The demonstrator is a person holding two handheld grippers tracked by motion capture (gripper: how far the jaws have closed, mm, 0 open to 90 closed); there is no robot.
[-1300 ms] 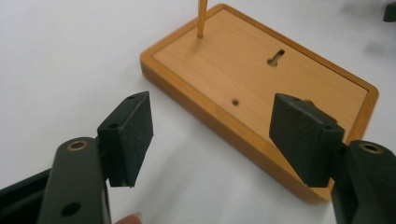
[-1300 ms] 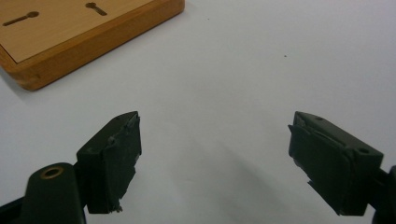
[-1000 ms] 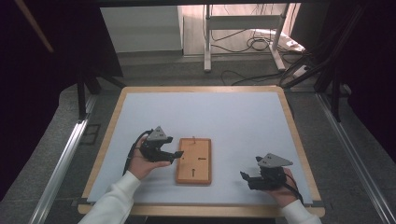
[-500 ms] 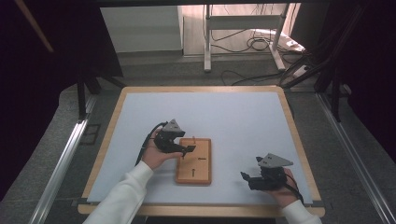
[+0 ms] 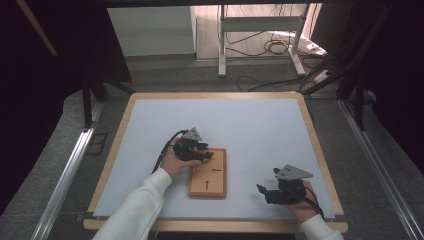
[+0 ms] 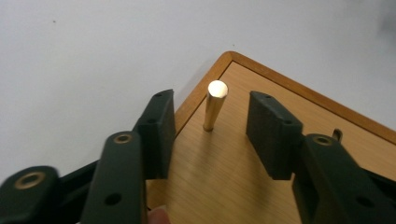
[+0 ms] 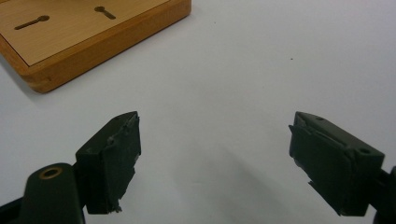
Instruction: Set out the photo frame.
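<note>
- Nearest me, my right gripper [image 5: 262, 190] rested low on the pale table mat [image 5: 250, 120], released, its jaws spread wide over bare surface with nothing between them; in the right gripper view [image 7: 212, 163] the near corner of the wooden board [image 7: 93, 37] lay ahead and to the left, well apart from the pads.
- Further in, my left gripper [image 5: 206, 152] hung over the far-left corner of the wooden board [image 5: 208, 172], its jaws parted on either side of a small brass peg [image 6: 215, 105].
- That peg stood upright in the board [image 6: 243, 154] just inside its raised corner rim, and in the left gripper view [image 6: 210, 133] it sat between the two pads but touched neither, a little closer to the left one and slightly beyond their tips.
- To grasp it well, I judged I should ease forward until the pads covered the shaft, centre them so both faces met together, then clench squarely and draw straight up along the peg's axis, so it would not bind in its hole or tip the board.
- Beyond the peg, dark keyhole-shaped slots [image 5: 207, 184] marked the board's face, then open mat to the table's far edge.
</note>
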